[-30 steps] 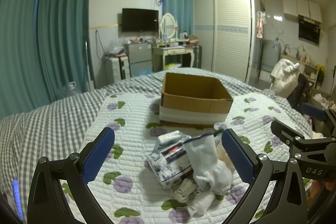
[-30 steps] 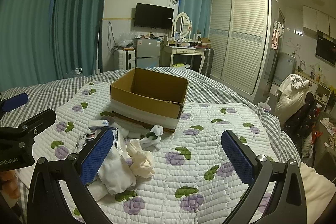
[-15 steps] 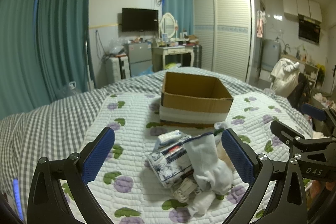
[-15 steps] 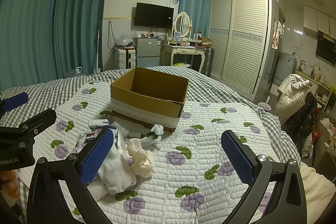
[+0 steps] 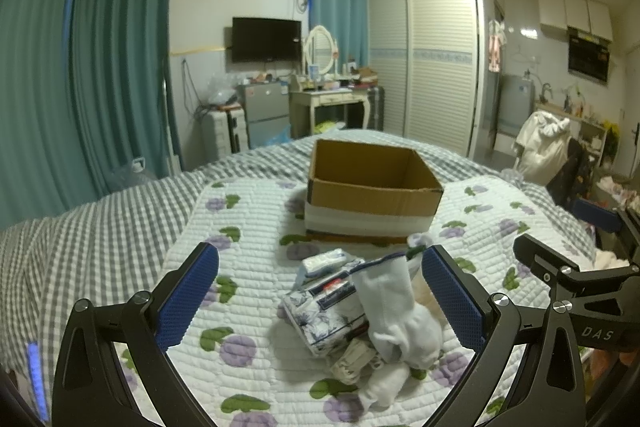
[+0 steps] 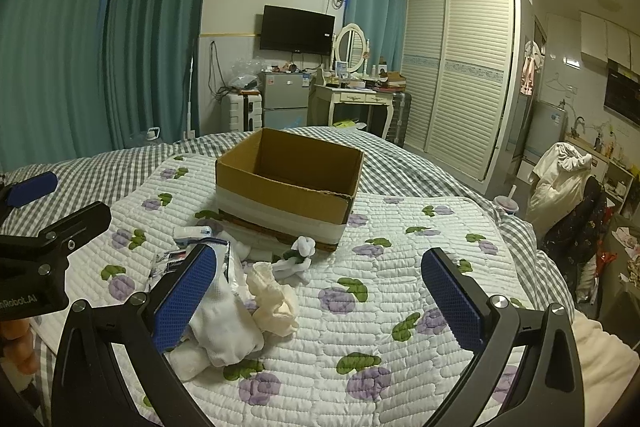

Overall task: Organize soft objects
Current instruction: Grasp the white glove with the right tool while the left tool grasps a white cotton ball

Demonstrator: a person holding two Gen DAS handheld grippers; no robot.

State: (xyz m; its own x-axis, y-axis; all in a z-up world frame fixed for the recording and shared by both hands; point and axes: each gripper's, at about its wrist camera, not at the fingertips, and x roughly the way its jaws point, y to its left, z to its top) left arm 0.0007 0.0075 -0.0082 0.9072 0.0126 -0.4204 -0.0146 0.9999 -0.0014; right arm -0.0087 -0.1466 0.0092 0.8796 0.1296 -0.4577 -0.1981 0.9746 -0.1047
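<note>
My left claw [image 5: 320, 301] hangs spread wide with the white sock [image 5: 394, 305] lying on the bed quilt [image 5: 248, 211] between its pads, right of centre, long axis pointing toward the cardboard box [image 5: 370, 187]. My right claw [image 6: 320, 301], also wide apart, probably sits farther off.
</note>
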